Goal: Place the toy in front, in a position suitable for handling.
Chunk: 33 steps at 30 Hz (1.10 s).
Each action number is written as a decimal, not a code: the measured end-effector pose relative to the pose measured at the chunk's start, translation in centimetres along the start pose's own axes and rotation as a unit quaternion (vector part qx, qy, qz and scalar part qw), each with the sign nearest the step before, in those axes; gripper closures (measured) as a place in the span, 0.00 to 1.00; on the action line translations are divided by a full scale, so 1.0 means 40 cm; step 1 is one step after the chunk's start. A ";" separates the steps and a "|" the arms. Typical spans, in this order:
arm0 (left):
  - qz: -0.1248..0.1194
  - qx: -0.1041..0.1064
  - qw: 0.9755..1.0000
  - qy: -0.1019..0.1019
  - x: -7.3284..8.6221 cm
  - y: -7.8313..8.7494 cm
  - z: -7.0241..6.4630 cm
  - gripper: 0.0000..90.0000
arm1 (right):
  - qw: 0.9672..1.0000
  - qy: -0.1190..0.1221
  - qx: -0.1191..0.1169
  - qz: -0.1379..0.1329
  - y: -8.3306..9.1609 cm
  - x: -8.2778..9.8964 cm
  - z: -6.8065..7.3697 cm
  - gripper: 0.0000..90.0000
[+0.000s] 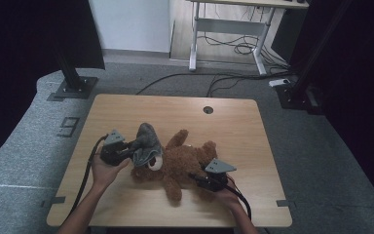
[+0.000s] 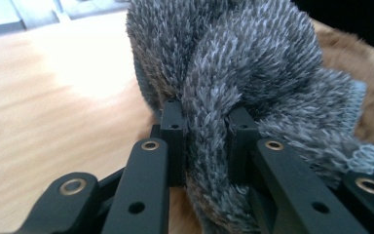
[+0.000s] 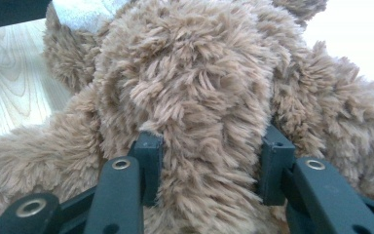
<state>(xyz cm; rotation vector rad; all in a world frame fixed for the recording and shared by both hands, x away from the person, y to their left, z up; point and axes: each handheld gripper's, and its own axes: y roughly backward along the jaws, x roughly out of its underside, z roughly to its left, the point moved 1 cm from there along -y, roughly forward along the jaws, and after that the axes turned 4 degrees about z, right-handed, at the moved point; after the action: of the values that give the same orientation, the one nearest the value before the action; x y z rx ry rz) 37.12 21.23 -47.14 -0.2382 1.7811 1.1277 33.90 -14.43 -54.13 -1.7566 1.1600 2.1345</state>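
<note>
High view: a brown teddy bear (image 1: 182,163) lies on its back near the middle of the wooden table (image 1: 233,126), with a grey furry hat (image 1: 147,144) over its head. Left gripper (image 1: 132,145) is at the bear's head end; left gripper view shows its jaws clamped tight on a fold of the hat (image 2: 233,83). Right gripper (image 1: 198,179) is at the bear's lower body; right gripper view shows its jaws pressed into a thick limb of the bear (image 3: 199,122), held fast.

Hat (image 1: 147,144) on bear's (image 1: 185,163) head, left of body.
</note>
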 end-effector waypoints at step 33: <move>0.039 -0.035 0.998 0.030 0.021 -0.083 0.050 0.83 | 1.000 -0.008 0.003 -0.004 -0.001 0.001 -0.001 0.62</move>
<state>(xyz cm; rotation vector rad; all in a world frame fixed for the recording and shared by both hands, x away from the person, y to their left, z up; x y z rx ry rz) 39.92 21.20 -49.95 -0.2488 1.8193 1.2522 33.93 -14.43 -54.18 -1.7367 1.1521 2.1338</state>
